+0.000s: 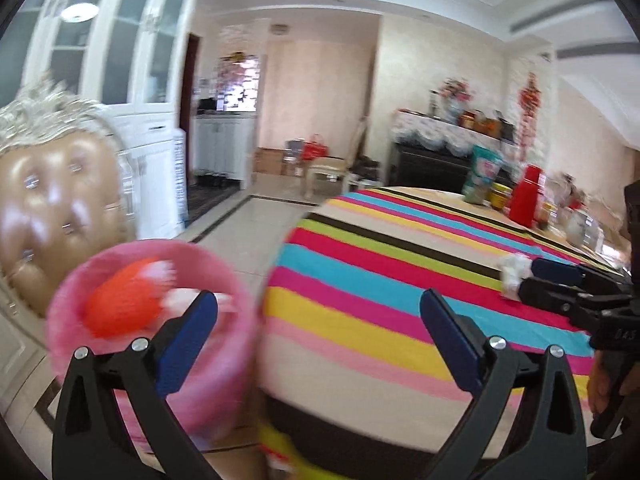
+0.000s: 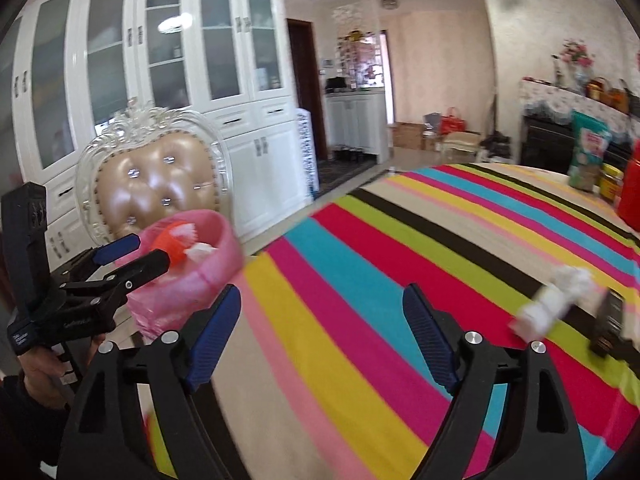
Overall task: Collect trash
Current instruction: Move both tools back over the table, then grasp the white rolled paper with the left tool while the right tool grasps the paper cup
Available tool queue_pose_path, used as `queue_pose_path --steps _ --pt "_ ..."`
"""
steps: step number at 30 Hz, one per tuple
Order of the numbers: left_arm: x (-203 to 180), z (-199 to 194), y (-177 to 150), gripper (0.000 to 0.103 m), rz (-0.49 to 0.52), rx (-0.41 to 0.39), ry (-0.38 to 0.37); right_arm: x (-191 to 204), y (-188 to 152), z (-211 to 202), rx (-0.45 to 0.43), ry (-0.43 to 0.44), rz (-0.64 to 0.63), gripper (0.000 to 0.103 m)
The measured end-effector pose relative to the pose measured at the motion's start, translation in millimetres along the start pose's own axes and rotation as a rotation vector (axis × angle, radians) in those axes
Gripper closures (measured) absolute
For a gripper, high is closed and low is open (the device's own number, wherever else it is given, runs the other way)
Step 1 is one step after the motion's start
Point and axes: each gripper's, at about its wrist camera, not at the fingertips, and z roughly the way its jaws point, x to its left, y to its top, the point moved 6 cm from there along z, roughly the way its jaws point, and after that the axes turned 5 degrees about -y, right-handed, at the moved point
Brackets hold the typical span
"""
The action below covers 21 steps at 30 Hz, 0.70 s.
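A pink bin stands just off the striped table's left edge, holding an orange piece and white paper. My left gripper is open and empty, its left finger over the bin's rim and its right finger over the tablecloth. In the right wrist view the bin sits behind the left gripper. My right gripper is open over the tablecloth with nothing between its fingers. A crumpled white paper lies on the table to its right. In the left wrist view that paper lies at the right gripper's tips.
A gold padded chair stands behind the bin, with white cabinets along the wall. A red flask, a printed bag and jars stand at the table's far end. A dark object lies beside the paper. A hand holds the left gripper.
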Motion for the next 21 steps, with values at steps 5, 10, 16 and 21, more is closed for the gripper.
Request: queue_pose_path --steps 5,10,16,21 --pt "-74 28 -6 0.005 0.045 0.047 -0.094 -66 -20 -26 0.008 -0.106 0.063 0.022" --pt "-149 65 -9 0.005 0.057 0.122 -0.198 -128 -38 -51 0.007 -0.212 0.118 0.022" --pt "-232 108 -9 0.005 0.134 0.158 -0.284 -209 -56 -73 0.022 -0.352 0.233 0.022" --pt "-276 154 -17 0.005 0.161 0.226 -0.311 -276 -70 -85 0.036 -0.461 0.302 0.022"
